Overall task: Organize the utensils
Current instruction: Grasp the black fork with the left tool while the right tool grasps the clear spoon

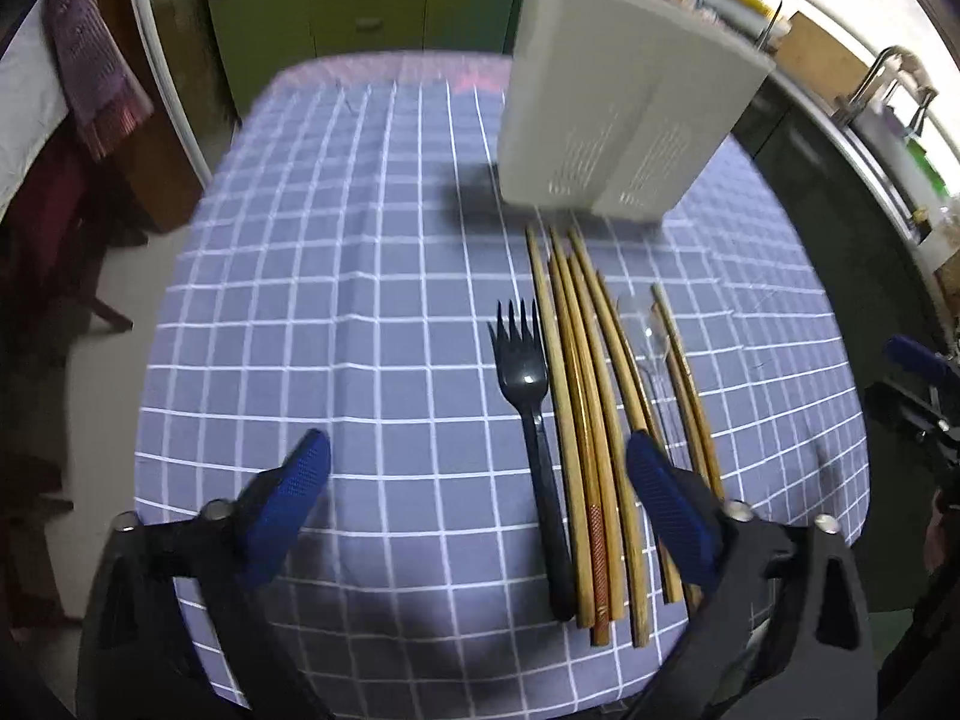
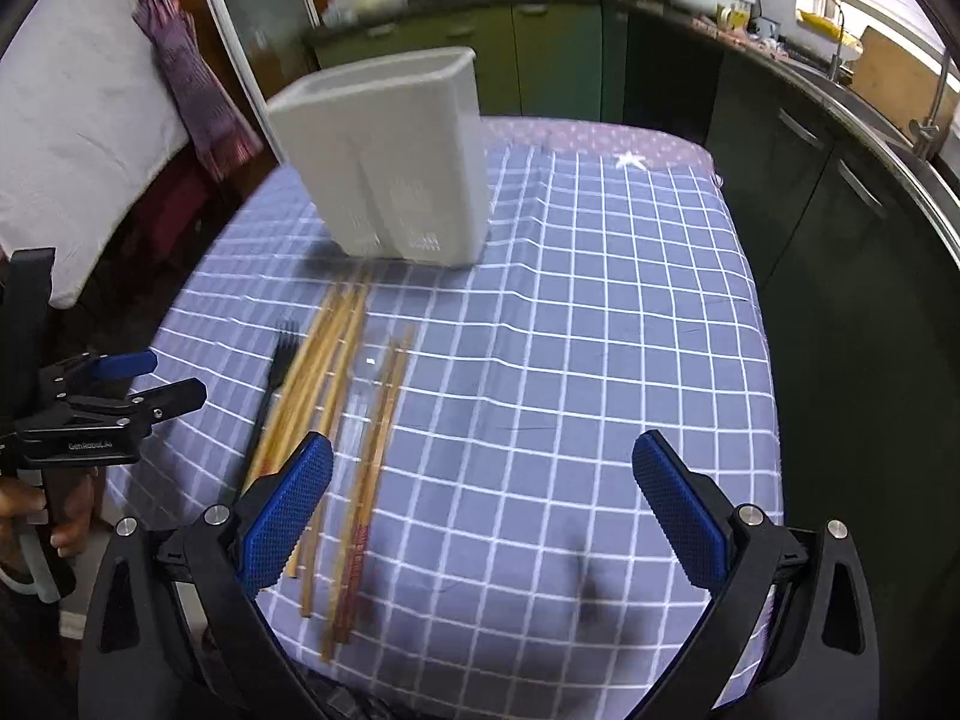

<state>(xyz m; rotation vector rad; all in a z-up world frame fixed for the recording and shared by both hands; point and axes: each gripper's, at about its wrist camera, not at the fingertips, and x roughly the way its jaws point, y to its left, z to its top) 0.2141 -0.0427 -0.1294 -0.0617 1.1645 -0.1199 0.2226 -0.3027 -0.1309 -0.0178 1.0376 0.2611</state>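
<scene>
- Left gripper (image 1: 477, 474) at bottom of left wrist view, blue-padded fingers (image 1: 294, 495) spread wide, nothing between them, above the checked cloth.
- Right gripper (image 2: 483, 483) at bottom of right wrist view, fingers (image 2: 675, 504) likewise wide apart and empty.
- Black plastic fork (image 1: 531, 414) just right of centre in left wrist view, lying flat on the tabletop (image 1: 360, 300), tines toward the top of the frame, handle toward the bottom.
- Wooden chopsticks (image 1: 591, 420) right beside the fork, a close bundle lying roughly parallel to it, one with a red patterned end near the bottom.
- Second smaller group of chopsticks (image 1: 684, 384) further right, apart from the bundle.
- Clear plastic spoon (image 1: 639, 330) between the two chopstick groups, faint against the cloth.
- White utensil holder (image 1: 612, 108) upper right of centre, standing on the tabletop, perforated near its base, just beyond the chopstick tips.
- In right wrist view: same holder (image 2: 390, 162) upper left of centre, chopsticks (image 2: 327, 372) and fork (image 2: 273, 384) left of centre, left gripper (image 2: 150, 381) at the left edge.
- Green kitchen cabinets (image 2: 480, 54) across the top of the frame.
</scene>
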